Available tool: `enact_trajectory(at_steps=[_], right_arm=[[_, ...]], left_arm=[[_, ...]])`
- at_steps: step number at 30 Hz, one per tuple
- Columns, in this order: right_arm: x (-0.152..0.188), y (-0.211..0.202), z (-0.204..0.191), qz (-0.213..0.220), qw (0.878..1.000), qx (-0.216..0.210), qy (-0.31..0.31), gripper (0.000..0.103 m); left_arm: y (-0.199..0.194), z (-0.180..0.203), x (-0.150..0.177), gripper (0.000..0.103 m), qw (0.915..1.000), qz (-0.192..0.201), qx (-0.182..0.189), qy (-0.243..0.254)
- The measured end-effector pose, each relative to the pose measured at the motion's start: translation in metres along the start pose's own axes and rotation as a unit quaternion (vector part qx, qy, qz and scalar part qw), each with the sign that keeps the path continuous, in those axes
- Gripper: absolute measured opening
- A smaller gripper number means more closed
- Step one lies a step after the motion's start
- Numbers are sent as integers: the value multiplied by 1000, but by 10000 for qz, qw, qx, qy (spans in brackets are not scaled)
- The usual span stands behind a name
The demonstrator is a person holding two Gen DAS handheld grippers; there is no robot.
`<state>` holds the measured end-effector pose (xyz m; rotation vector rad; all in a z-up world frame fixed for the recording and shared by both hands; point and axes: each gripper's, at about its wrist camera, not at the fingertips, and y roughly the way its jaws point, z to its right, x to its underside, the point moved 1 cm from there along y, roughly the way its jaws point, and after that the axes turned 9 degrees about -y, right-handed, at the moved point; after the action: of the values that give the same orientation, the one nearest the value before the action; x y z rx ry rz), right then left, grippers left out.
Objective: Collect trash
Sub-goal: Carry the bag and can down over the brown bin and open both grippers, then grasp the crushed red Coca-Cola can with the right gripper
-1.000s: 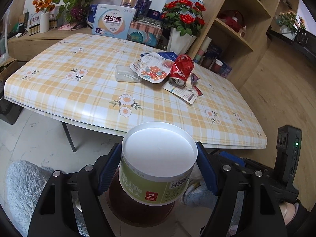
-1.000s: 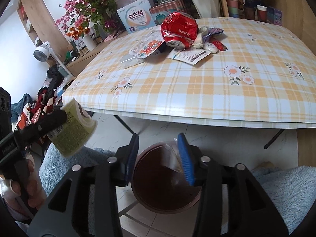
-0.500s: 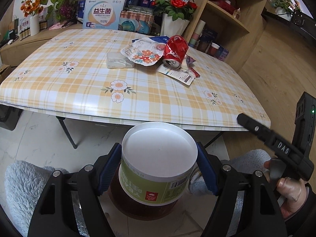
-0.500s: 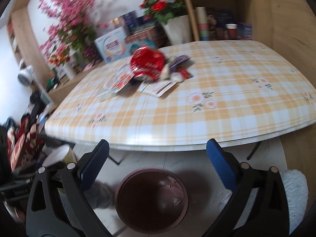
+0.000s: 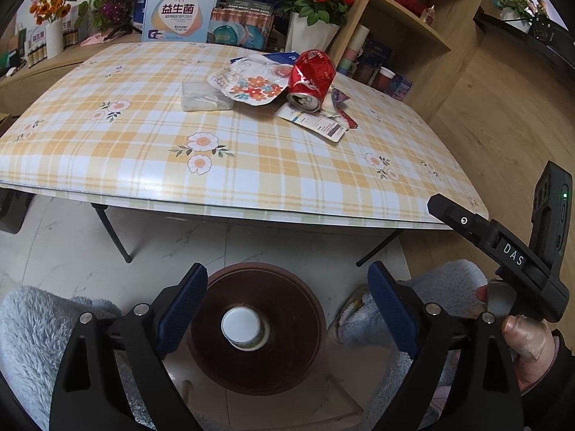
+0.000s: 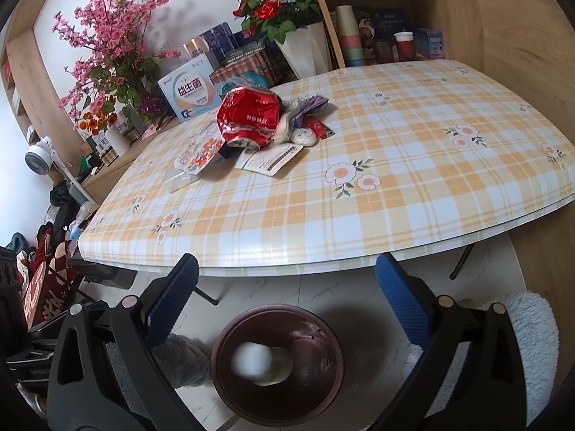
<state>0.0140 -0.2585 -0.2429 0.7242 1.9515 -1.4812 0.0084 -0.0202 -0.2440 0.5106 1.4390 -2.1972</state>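
While both our left gripper (image 5: 287,298) and right gripper (image 6: 287,294) hang spread and empty above the bin (image 5: 305,309) holding the tub (image 5: 244,327), the crushed can (image 5: 311,79) near the table's far edge looks light, slippery; we'd pinch its dented sides.

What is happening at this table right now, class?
A person is clearing rubbish with two handheld tongs. Both the left tongs and the right tongs are open and empty above a brown bin on the floor. A green-labelled tub with a white lid lies inside the bin. On the checked table remain a crushed red can, a clear plastic box and several wrappers.
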Motion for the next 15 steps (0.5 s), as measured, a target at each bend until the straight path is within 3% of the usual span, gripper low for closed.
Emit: enact_trajectory(at_steps=[5,15], right_arm=[[-5,-3,3,78,10000,4,-12,97],[-10,4,26,1,9996,253,136,97]], left_arm=[[-8,-14,-16,95,9994,206,-72,-273],[-24,-61,-53,97,9937,691,-676,-566]])
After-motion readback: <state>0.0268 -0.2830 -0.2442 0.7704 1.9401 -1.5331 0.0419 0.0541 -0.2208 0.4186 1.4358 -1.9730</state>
